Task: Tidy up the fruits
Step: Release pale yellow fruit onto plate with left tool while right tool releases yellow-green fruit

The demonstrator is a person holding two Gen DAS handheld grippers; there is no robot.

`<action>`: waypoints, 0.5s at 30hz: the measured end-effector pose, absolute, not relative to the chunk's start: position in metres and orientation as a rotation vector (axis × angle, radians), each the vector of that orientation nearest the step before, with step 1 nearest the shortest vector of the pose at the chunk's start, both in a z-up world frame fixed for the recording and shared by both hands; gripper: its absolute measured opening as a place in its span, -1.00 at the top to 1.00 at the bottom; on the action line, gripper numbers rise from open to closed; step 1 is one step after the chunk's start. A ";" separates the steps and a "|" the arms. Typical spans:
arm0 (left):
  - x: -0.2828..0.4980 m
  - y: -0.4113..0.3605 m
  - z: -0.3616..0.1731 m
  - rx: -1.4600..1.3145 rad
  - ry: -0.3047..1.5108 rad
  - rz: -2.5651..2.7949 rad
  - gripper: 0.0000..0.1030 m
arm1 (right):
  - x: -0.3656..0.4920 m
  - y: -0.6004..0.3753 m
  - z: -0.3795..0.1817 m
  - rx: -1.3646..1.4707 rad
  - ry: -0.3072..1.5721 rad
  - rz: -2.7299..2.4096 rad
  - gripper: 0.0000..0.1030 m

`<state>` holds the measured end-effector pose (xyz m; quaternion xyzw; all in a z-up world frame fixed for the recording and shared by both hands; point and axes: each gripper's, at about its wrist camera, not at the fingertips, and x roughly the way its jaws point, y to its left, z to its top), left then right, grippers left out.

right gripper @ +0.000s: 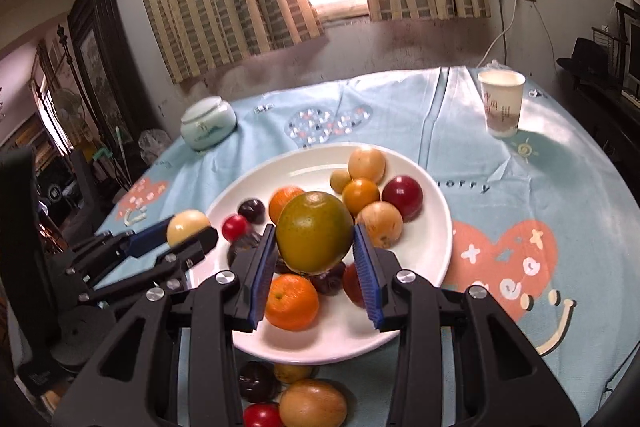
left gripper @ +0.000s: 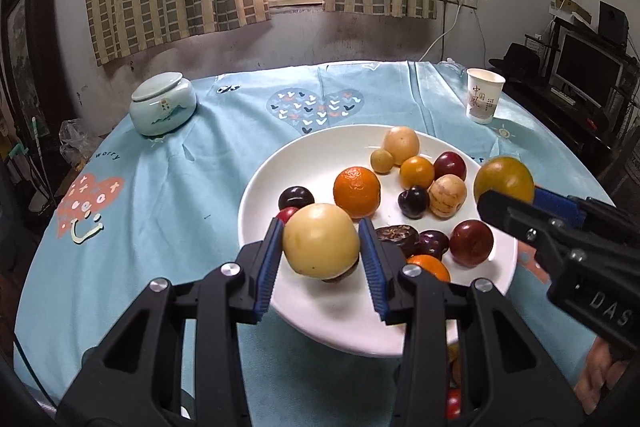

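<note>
The left gripper (left gripper: 322, 247) pinches a pale yellow fruit (left gripper: 321, 239) over the near left part of the plate (left gripper: 280, 163), hiding fruit below. The right gripper (right gripper: 315, 249) pinches a green-orange fruit (right gripper: 314, 231) above the plate's middle; the fruits near the table edge are partly cut off.

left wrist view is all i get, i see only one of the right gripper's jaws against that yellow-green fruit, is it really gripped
Observer: Yes. The right wrist view shows the right gripper with both jaws pressed on the sides of the green-orange fruit, held over the plate.
Operator: any fruit off the plate on the near side
Observer: Yes. Several lie on the tablecloth in front of the plate's near rim: a large tan fruit, a dark fruit and a small red fruit.
</note>
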<state>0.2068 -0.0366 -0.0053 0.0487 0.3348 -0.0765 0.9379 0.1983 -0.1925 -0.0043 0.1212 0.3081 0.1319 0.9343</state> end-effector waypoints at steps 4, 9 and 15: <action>0.215 -0.036 -0.013 0.095 0.704 -0.159 0.23 | 0.206 -0.187 -0.016 0.231 0.662 0.266 0.25; 0.221 -0.039 -0.021 0.102 0.721 -0.167 0.23 | 0.210 -0.183 -0.024 0.216 0.682 0.259 0.25; 0.225 -0.044 -0.026 0.117 0.731 -0.170 0.23 | 0.214 -0.180 -0.029 0.205 0.697 0.258 0.25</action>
